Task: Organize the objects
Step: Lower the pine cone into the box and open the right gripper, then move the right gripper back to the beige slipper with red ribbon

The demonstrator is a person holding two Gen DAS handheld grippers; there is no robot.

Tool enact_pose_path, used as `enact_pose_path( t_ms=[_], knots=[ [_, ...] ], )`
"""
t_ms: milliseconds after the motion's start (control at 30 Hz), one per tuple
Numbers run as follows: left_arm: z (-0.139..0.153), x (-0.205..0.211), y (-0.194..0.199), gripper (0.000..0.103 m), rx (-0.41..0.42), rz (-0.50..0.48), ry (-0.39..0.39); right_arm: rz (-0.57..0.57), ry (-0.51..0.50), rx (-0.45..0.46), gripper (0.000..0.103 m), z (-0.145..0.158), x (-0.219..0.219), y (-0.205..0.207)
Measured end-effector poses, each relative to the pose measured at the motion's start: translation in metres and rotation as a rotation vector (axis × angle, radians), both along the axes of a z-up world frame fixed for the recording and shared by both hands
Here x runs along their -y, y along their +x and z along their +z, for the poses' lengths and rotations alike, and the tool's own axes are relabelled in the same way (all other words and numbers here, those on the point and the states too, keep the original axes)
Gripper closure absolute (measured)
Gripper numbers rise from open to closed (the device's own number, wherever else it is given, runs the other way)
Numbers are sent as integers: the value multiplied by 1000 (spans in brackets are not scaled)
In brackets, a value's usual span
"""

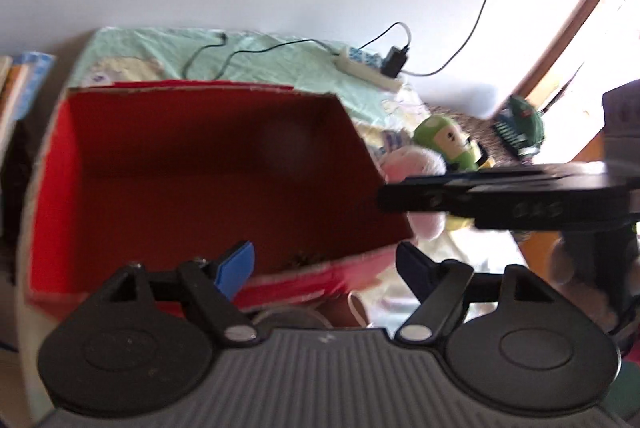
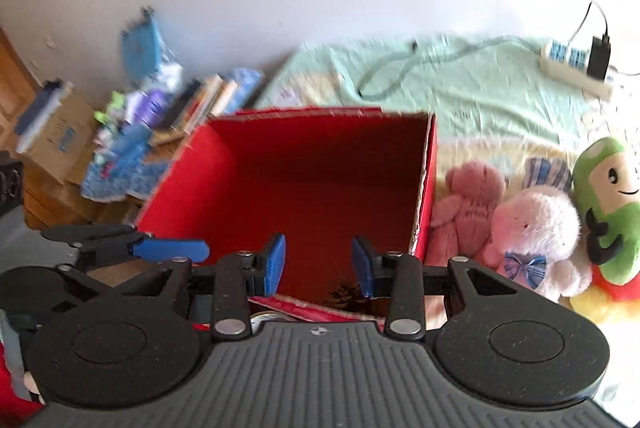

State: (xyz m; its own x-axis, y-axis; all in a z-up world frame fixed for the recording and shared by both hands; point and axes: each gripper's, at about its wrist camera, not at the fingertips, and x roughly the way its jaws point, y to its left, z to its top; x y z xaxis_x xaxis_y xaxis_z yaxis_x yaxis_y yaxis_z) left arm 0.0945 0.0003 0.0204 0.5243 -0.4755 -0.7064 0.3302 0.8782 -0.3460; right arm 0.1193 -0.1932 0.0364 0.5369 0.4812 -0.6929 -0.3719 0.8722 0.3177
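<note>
Your left gripper (image 1: 326,270) and right gripper (image 2: 319,265) are both open wide, holding nothing, over the red box (image 2: 312,187) (a pinecone (image 2: 346,295) inside). The soft toys (image 2: 532,224) lie beside it, right of your fingers.

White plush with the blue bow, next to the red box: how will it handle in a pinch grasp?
The white plush looks fluffy, so probably soft, compressing between the fingers. Likely light. Its limbs may flop, and the pink plush leaning against it could shift.
</note>
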Motion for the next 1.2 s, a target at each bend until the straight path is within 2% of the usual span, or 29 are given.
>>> enact_pose_path(
  t_ms=[33, 67, 100, 300, 567, 800, 1067, 1200],
  knots=[
    [3, -2, -12, 25, 0, 12, 25, 3, 12, 17, 53, 0, 4, -6],
    [2, 4, -17, 25, -1, 24, 50, -2, 27, 26, 40, -1, 12, -12],
    [2, 8, -22, 25, -4, 38, 70, -10, 39, 25, 33, -4, 14, -10],
    [-6, 45, -52, 25, -14, 115, 198, -12, 82, -27, 36, -26, 26, -27],
    [-16, 80, -79, 24, -62, 185, 310, -28, 92, -103, 36, -49, 43, -58],
    [-30, 101, -90, 30, -108, 191, 355, -71, 136, -165, 37, -66, 58, -70],
    [-40, 113, -93, 31, -136, 182, 372, -96, 190, -219, 37, -77, 67, -75],
    [-51, 116, -93, 37, -178, 178, 373, -97, 218, -255, 37, -85, 70, -75]
  ],
)
